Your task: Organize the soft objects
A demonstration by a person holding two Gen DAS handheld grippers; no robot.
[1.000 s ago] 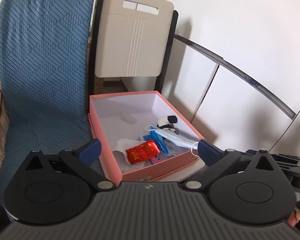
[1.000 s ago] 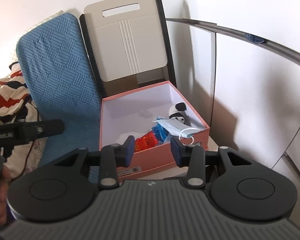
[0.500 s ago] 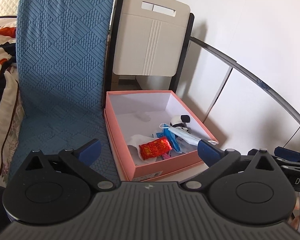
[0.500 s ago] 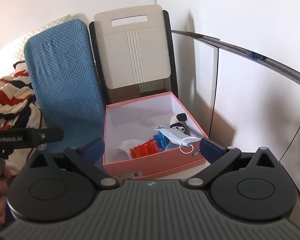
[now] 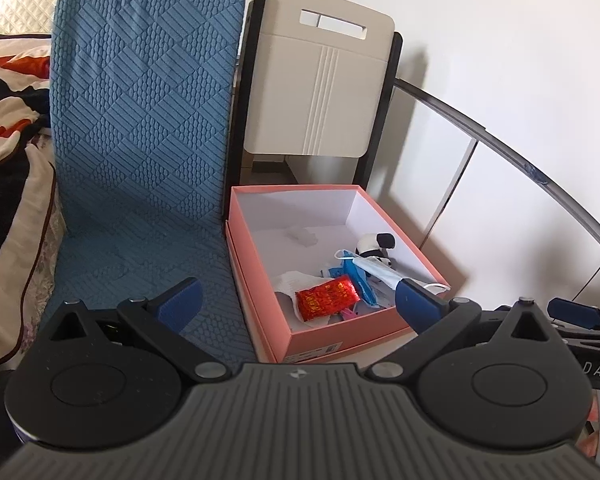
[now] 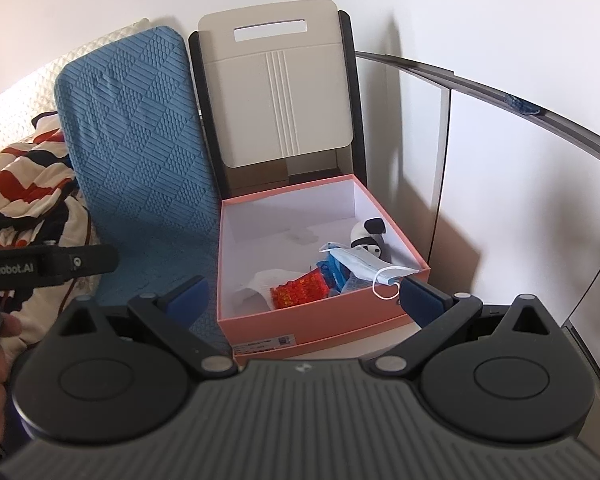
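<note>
Pink box point(image 5: 340, 336) holds your soft things: red pouch point(image 5: 327, 292), mask point(image 6: 364, 266) draped over its right rim, panda point(image 6: 367, 236) behind. Your left gripper point(image 5: 296, 300) and right gripper point(image 6: 302, 294) both gape wide, empty, short of it.

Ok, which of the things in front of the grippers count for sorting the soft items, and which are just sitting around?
Part of the job:
pink box
face mask, draped over the box's right edge
panda plush
red packet
white cloth
left gripper and right gripper, both open and empty

Just lying about:
blue cushion
beige folded chair
striped blanket
</note>
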